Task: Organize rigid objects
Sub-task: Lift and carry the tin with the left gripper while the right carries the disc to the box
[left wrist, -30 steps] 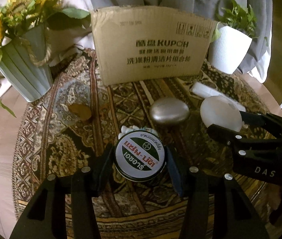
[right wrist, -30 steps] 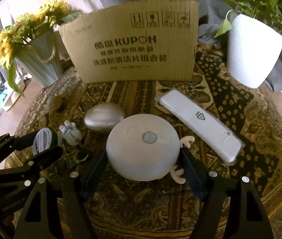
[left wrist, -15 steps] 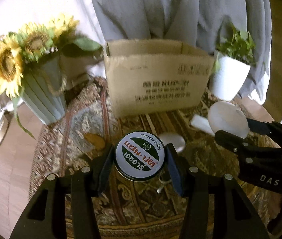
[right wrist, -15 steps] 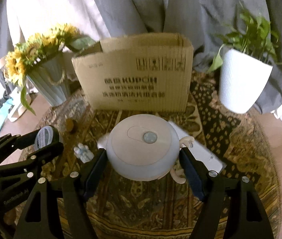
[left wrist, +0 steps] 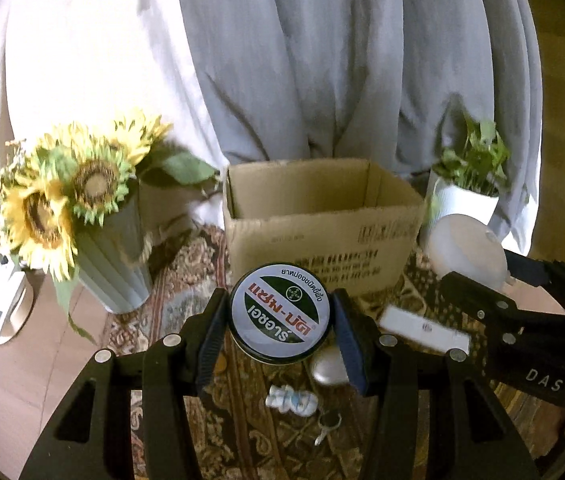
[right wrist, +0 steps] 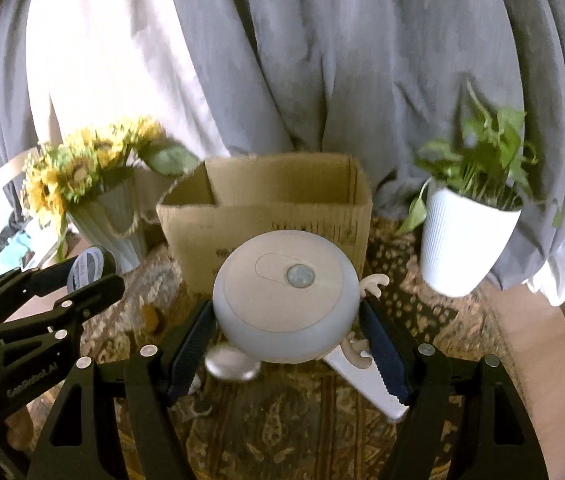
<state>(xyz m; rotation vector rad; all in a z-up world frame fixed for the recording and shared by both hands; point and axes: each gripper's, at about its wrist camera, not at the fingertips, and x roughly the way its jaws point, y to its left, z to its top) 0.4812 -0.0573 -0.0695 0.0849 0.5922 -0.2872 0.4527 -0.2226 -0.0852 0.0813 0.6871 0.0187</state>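
My left gripper is shut on a round green and white tin, held in the air above the patterned rug. My right gripper is shut on a round white lamp with small antlers, also lifted. Each gripper shows at the edge of the other's view: the right gripper at the right with the lamp, the left gripper at the left with the tin. An open cardboard box stands behind both, its inside bare as far as I see.
On the rug lie a silver oval piece, a white flat remote, a small white figurine and a key. A sunflower vase stands left of the box, a white plant pot right. Grey curtains hang behind.
Both grippers have risen with the tin and the lamp and tilted up, so the box's open top and the curtains now show. The grips are unchanged.
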